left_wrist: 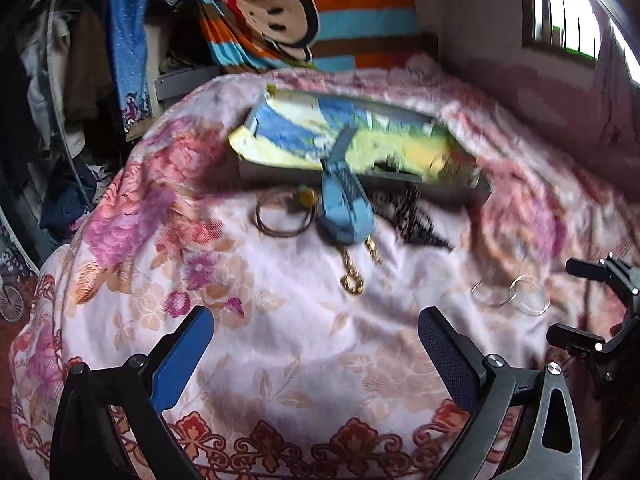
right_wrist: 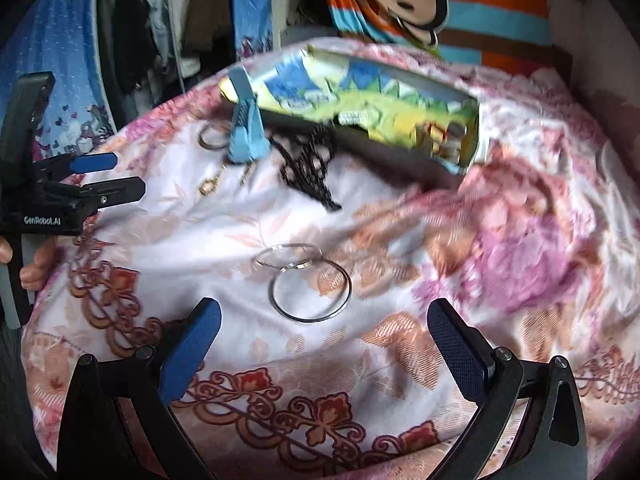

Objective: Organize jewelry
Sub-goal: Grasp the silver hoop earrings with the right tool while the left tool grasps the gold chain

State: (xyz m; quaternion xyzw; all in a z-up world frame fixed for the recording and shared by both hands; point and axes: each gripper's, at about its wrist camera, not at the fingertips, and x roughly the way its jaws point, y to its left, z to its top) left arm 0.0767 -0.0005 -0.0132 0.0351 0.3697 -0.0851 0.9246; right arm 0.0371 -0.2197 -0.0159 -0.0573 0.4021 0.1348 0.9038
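Note:
Jewelry lies on a floral bedspread [left_wrist: 280,340]. A flat box with a colourful lining [left_wrist: 348,144] sits at the back; it also shows in the right wrist view [right_wrist: 360,116]. A blue strap with gold clasps [left_wrist: 346,216] hangs over its front edge. A dark bangle [left_wrist: 280,216] lies to its left, a black beaded necklace [left_wrist: 412,216] to its right. Two silver bangles [right_wrist: 308,284] lie just ahead of my right gripper [right_wrist: 324,344], which is open and empty. My left gripper [left_wrist: 316,344] is open and empty, hovering in front of the strap.
A striped monkey-print cushion [left_wrist: 312,20] leans behind the box. Clothes hang at the left [left_wrist: 72,80]. A window [left_wrist: 568,4] is at the upper right. The bed's edge drops off on the left.

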